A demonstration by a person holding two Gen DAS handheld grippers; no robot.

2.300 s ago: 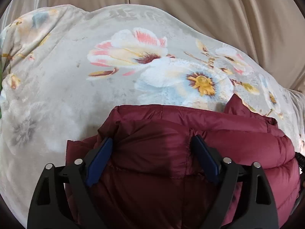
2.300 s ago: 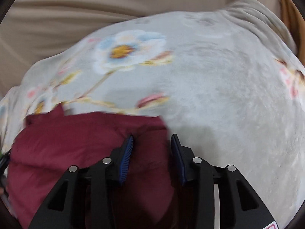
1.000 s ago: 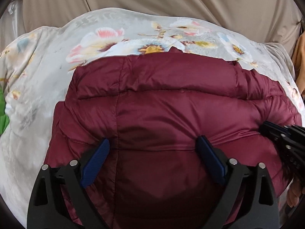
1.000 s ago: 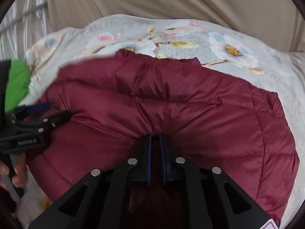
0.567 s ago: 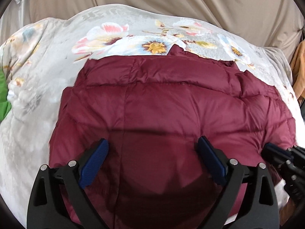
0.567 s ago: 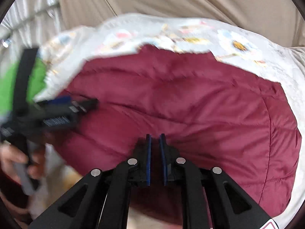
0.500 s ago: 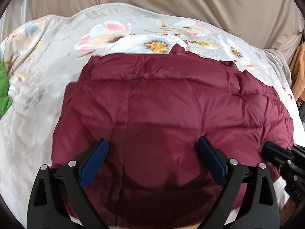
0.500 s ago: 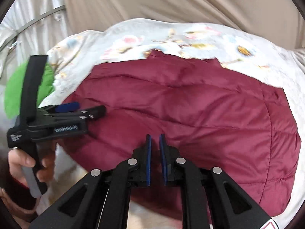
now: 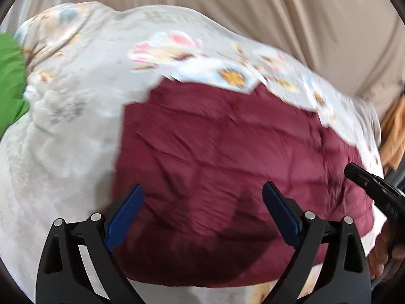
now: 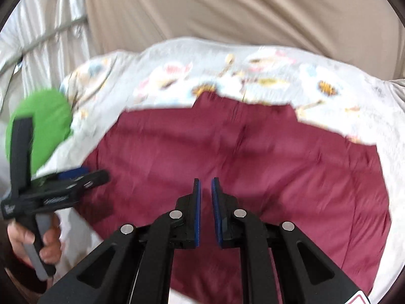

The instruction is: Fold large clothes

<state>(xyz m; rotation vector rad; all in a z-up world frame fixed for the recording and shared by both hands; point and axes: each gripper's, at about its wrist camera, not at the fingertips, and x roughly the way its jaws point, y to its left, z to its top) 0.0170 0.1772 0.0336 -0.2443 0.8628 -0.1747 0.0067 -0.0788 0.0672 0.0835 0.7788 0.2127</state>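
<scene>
A maroon quilted puffer jacket (image 9: 227, 157) lies folded into a compact block on a floral blanket (image 9: 76, 81); it also shows in the right wrist view (image 10: 253, 157). My left gripper (image 9: 202, 197) is wide open and empty, hovering above the jacket's near left part. My right gripper (image 10: 205, 185) has its jaws nearly closed with a thin gap and nothing between them, above the jacket's near middle. The left gripper also shows in the right wrist view (image 10: 83, 177), at the jacket's left edge. The right gripper's tip shows in the left wrist view (image 9: 354, 172).
A green garment (image 10: 45, 121) lies at the blanket's left edge, also in the left wrist view (image 9: 10, 81). A beige curtain (image 10: 227, 7) hangs behind the blanket (image 10: 354, 96). An orange cloth (image 9: 395, 131) sits at the far right.
Both grippers pulled back and up from the jacket. The right gripper, which was closed on a fold a second ago, now holds nothing. The jacket lies flat; both views are motion-blurred.
</scene>
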